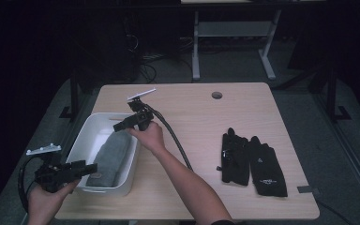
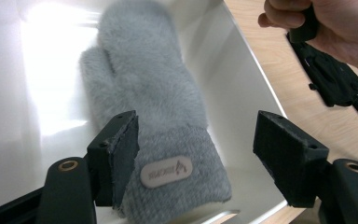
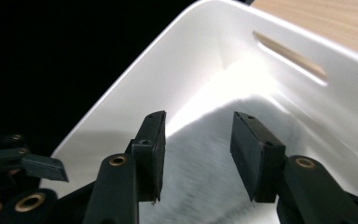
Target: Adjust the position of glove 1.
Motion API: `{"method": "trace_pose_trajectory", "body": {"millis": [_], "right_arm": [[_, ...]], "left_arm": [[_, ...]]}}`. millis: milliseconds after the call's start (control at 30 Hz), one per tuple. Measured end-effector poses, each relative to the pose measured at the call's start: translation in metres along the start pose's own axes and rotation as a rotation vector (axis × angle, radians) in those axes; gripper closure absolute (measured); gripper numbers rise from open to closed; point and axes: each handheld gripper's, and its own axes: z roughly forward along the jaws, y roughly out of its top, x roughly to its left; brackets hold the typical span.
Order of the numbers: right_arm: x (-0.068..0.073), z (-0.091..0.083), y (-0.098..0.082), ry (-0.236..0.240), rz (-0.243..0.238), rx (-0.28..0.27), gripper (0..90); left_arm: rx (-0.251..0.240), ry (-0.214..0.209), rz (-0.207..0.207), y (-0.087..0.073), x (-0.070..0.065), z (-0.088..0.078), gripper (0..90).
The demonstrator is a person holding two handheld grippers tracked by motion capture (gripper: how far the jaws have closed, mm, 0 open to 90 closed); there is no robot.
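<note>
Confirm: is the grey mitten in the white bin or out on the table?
In. The grey mitten lies flat on the floor of the white bin, inside its walls, with both grippers' jaws open above it.

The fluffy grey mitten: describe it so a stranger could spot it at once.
On the wooden table, find the white plastic bin at its left edge. The fluffy grey mitten lies inside, bearing a small oval label on its cuff; unlike the black gloves, it's pale and furry.
</note>
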Motion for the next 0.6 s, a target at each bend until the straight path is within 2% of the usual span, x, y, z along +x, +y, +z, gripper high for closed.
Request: {"method": "trace_pose_trajectory", "body": {"millis": [600], "right_arm": [[-0.002, -0.035, 0.003, 0.045, 0.002, -0.059, 50.0]], "left_arm": [[-0.012, -0.013, 0.032, 0.014, -0.015, 0.002, 29.8]]}}
